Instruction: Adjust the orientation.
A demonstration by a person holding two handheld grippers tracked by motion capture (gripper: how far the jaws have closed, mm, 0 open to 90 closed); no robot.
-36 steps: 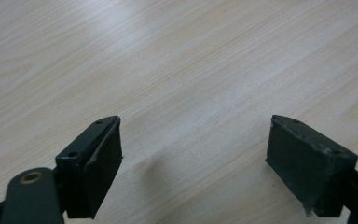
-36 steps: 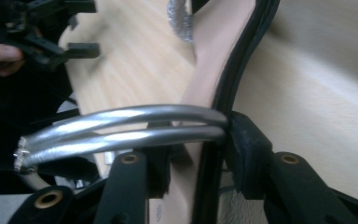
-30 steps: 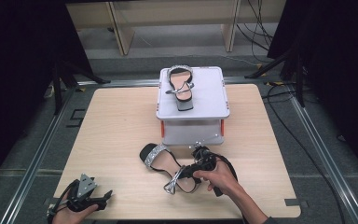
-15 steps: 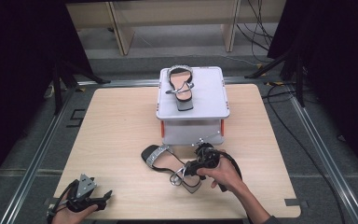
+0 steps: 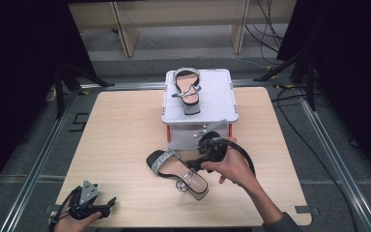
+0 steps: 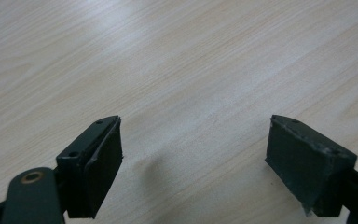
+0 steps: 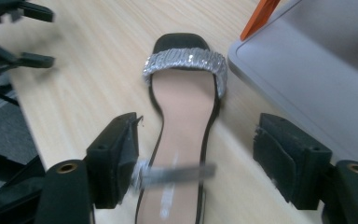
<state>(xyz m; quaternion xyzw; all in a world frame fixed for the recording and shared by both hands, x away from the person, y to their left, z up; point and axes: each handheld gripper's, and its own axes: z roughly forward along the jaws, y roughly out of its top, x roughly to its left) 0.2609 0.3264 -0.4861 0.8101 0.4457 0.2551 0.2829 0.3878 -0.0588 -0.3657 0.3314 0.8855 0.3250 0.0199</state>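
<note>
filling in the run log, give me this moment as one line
right gripper: jaws just opening, pads off sandal, above its ankle strap | sandal: flat on table | second sandal: on box lid | left gripper: open, nothing between

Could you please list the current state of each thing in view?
Black sandal with glittery silver toe strap: flat on the wooden table, released.
Matching sandal: resting on the box lid.
White plastic box: lid closed.
Right claw: open above the sandal, just been opening.
Left claw: open, empty.

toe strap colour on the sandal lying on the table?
Glittery silver on the toe strap of the sandal, over a black sole with beige insole; clearest in the right gripper view.
</note>
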